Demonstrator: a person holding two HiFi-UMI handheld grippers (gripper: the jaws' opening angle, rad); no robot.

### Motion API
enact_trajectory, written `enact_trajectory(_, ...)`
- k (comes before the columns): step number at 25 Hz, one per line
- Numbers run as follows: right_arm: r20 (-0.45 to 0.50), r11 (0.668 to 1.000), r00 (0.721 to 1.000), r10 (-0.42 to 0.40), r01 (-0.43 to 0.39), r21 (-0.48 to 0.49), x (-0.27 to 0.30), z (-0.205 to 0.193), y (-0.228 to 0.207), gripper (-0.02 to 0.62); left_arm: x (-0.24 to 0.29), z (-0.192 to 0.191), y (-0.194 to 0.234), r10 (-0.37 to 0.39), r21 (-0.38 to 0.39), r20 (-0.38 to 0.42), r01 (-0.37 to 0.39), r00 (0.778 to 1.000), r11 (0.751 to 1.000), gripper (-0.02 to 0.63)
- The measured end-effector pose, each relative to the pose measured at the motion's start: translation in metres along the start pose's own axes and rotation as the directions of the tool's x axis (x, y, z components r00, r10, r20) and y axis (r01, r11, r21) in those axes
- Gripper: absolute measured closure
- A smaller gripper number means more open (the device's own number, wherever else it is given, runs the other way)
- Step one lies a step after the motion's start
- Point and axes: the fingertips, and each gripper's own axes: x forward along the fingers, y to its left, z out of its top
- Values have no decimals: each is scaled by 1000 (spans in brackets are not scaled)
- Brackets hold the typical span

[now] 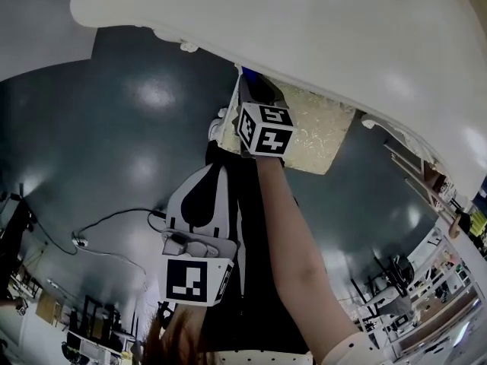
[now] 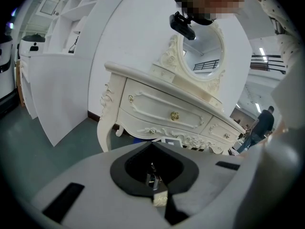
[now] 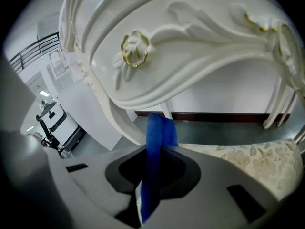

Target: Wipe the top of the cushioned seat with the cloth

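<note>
Right claw [image 3: 153, 151] pinches blue cloth strip [image 3: 158, 130] over cream floral cushioned seat [image 3: 248, 159] tucked under white carved dressing table [image 1: 304, 21], left claw [image 2: 155, 175] closed empty; tight overhang could knock claw, slim pinch could drop cloth.

The right arm [image 1: 297, 242] is bare from a dotted white sleeve [image 1: 354, 350] and reaches straight forward. The right gripper [image 1: 256, 90] is at its far end with its marker cube [image 1: 265, 128] facing up, and its jaws are clamped on a blue cloth [image 3: 155, 142]. The left gripper [image 2: 153, 176] hangs back close to the body, lower and to the left. Its jaws are closed together with nothing between them, and its marker cube [image 1: 190, 280] is nearest the camera.
</note>
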Motion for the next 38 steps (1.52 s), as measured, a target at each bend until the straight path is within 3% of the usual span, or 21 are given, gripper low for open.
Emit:
enact_trajectory(5, 47, 998, 998, -31, 28, 51, -38, -8, -13, 538, 7, -11, -8, -30, 29, -31, 31, 999, 999, 607)
enact_trajectory(14, 61, 974, 989, -136, 122, 189, -121, -24, -89, 538, 27, -12, -68, -153, 64, -56, 156, 987, 986, 607)
enact_trajectory(25, -15, 901, 927, -375, 368, 231, -198, -76, -222, 538, 30, -24, -114, -202, 95, -93, 211, 975, 973, 607)
enact_trajectory(30, -87, 891, 921, -381, 391, 230, -198, -103, -250, 538, 29, -19, -128, -188, 79, -78, 194, 979, 978, 607)
enact_trajectory(35, -112, 910, 931, -348, 364, 196, -180, -111, -250, 538, 28, -19, -133, -166, 67, -65, 171, 984, 983, 607)
enact_trajectory(38, -116, 904, 925, -361, 378, 201, -176, -111, -247, 538, 26, -26, -136, -177, 59, -85, 182, 981, 981, 607)
